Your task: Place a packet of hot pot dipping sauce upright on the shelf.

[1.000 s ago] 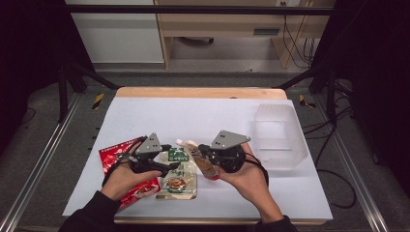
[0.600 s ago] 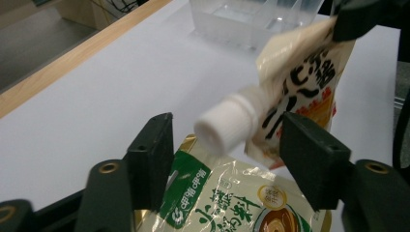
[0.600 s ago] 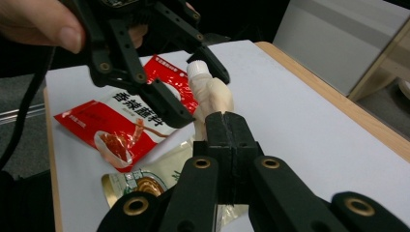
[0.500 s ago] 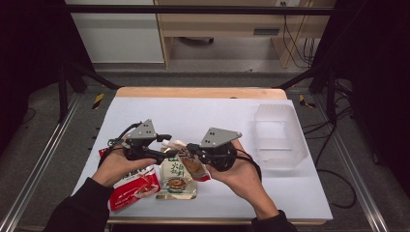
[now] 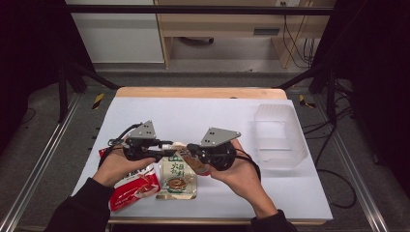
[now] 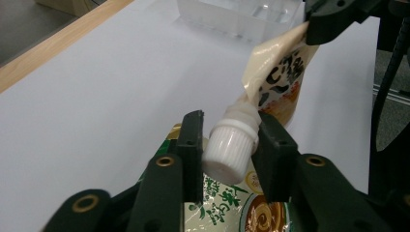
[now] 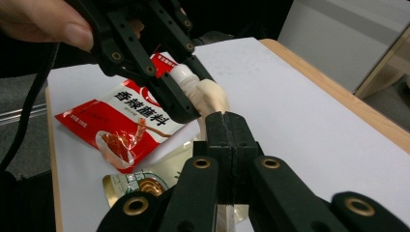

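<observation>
The step in hand looks like getting the cap off a spouted sauce pouch (image 6: 280,72) that the two hands hold up between them above the table (image 5: 203,116). The right claw (image 7: 226,126) is clamped flat on the pouch's far end, jaws pressed together with the film pinched between them. The left claw (image 6: 227,145) has just been closing its jaws around the white screw cap (image 6: 231,147); the cap sits squarely between the two pads, which look to be touching its ribbed sides or a hair off, so the grip seems only just made.

The next move probably calls for a firm squeeze on the cap and a twist of the left wrist, while the right claw holds the pouch steady against the turn. Too loose a hold would let the ribbed cap slip round.

Both forearms come in low from the near edge, hands cupped under their tools, the two claws pointing inward at each other, roughly level. The pouch hangs slack between them, spout toward the left claw.

Below the left claw lies a green soup packet (image 5: 178,176), and beside that, under the left hand (image 5: 118,166), a red seasoning packet (image 5: 135,188). A clear plastic box (image 5: 280,135) stands well beyond the right claw.
</observation>
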The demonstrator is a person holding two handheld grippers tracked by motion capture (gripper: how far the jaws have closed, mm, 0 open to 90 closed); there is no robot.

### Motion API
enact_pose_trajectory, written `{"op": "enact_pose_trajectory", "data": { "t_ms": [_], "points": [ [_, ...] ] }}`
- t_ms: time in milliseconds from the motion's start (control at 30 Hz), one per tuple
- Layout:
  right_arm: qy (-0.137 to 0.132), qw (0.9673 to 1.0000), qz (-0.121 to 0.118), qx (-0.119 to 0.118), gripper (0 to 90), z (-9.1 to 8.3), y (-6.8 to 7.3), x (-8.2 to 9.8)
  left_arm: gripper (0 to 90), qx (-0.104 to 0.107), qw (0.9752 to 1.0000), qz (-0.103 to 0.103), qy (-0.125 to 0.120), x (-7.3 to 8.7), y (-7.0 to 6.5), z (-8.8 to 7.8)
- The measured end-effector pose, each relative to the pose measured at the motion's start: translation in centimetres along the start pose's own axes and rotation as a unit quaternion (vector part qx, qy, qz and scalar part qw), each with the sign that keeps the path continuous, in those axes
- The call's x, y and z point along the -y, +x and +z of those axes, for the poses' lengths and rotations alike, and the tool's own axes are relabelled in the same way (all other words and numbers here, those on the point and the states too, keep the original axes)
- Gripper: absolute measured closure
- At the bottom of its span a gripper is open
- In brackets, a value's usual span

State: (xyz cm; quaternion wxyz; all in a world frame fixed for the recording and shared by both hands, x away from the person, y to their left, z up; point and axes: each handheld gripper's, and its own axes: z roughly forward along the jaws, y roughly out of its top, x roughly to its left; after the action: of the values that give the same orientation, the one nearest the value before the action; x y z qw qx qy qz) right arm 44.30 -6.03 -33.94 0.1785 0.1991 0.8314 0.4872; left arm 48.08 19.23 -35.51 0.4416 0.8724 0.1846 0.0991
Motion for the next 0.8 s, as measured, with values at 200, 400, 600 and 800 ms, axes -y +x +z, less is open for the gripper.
{"op": "enact_pose_trajectory", "data": {
  "t_ms": [200, 400, 600, 800],
  "points": [
    [-0.002, 0.9999, 0.01, 0.006, 90.0, -0.5, -0.8, 0.5, 71.1, -0.006, 0.9999, 0.006, -0.009, -1.0, -0.7, -0.1],
    [0.001, 0.9999, 0.014, 0.007, 89.9, -0.8, -1.2, 0.8, 72.1, -0.009, 0.9998, 0.017, -0.008, -2.1, -1.1, -0.3],
    [0.009, 0.9998, 0.015, -0.001, 88.7, -0.9, -1.5, 1.0, 73.0, -0.006, 0.9991, 0.041, 0.01, -3.6, -1.5, -0.7],
    [0.024, 0.9996, 0.008, -0.009, 86.4, -1.0, -1.7, 0.9, 73.3, -0.005, 0.9976, 0.062, 0.032, -4.4, -1.9, -0.7]
  ]
}}
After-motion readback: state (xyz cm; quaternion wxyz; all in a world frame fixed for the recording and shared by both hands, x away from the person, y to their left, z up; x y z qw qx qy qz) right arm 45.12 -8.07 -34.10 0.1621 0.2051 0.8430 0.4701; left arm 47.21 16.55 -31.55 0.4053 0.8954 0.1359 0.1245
